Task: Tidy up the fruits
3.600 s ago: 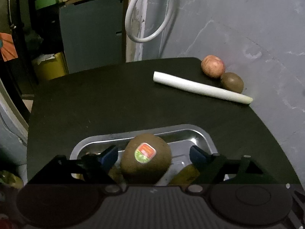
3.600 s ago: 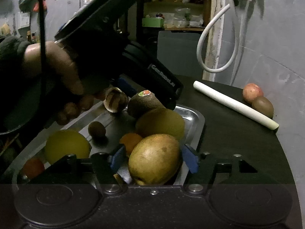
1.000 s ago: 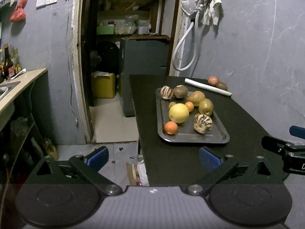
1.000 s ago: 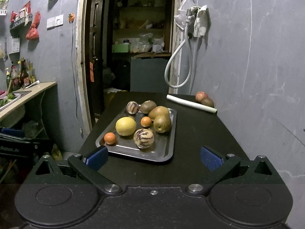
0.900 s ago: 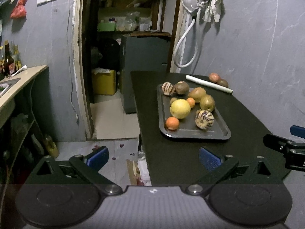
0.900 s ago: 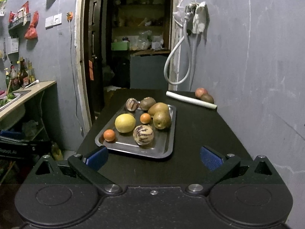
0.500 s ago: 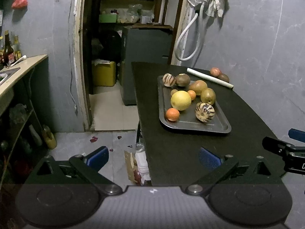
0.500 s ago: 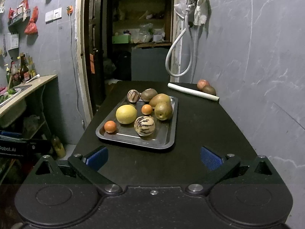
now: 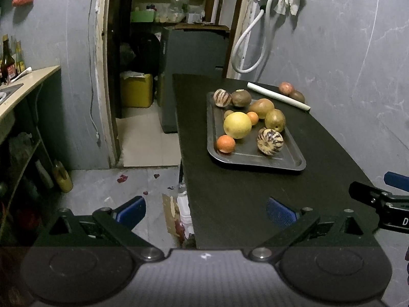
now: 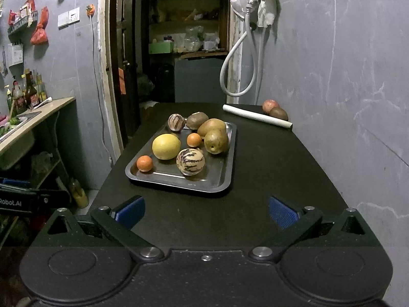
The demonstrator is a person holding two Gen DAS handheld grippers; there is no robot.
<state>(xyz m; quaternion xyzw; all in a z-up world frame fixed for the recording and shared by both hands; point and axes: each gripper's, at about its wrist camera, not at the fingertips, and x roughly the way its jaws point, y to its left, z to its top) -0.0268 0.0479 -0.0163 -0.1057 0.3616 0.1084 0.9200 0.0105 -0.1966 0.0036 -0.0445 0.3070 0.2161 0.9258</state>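
the black counter (image 10: 268,168) is a long matte slab running away along the grey wall; its near end is cut off behind both tools. on it lies one shallow metal tray (image 10: 225,179) with rounded corners, holding nine fruits. largest is one smooth yellow citrus (image 10: 166,146) at the tray's left middle. to its right is a brownish pear (image 10: 216,141) with a second pear-like fruit (image 10: 211,125) partly hidden behind it. there are two striped cream-and-purple melons, one near (image 10: 190,161) and one at the far left corner (image 10: 176,122); one fuzzy brown kiwi (image 10: 196,120) just right of the far one; and two small oranges, one at the near left corner (image 10: 144,163) and one mid-tray (image 10: 194,140). a small yellowish fruit (image 9: 228,114) behind the citrus shows only from the left wrist and is hard to name. off the tray, at the far right by the wall, a white cylinder (image 10: 255,119) lies flat, with one red apple (image 10: 270,105) and another kiwi (image 10: 278,113) just behind it. the left tongs (image 9: 205,209) and right tongs (image 10: 205,208) both stand spread wide and hold nothing, well short of the tray. the right tool's tip (image 9: 378,197) shows cut off at the left view's right edge.
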